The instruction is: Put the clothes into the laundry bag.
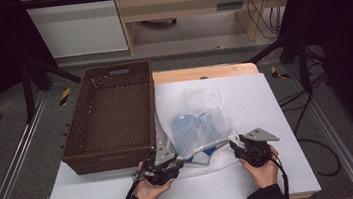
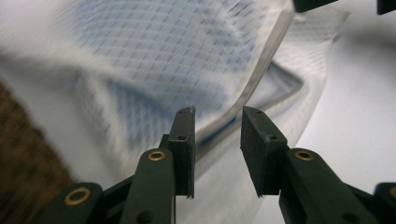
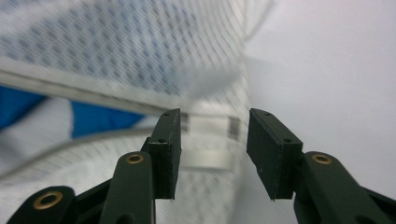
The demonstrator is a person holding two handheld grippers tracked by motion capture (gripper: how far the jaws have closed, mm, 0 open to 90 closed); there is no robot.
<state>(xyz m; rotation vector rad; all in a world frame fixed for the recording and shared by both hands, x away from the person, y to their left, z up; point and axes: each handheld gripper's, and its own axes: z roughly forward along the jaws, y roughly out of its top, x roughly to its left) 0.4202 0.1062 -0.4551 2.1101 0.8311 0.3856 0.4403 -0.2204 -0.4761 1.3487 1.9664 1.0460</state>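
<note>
Both grippers sit spread at the mesh bag's (image 1: 195, 127) six o'clock edge: left gripper (image 1: 178, 163) and right gripper (image 1: 235, 145) pinching nothing, basket (image 1: 111, 114) at nine.

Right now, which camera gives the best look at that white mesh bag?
The high view: the whole mesh bag lies beside the basket, blue contents visible. The left gripper view and right gripper view show blurred close-ups of its netting.

Mesh bag (image 2: 154, 60) motion-blurred in both gripper views, blue contents (image 1: 195, 127) veiled by netting
</note>
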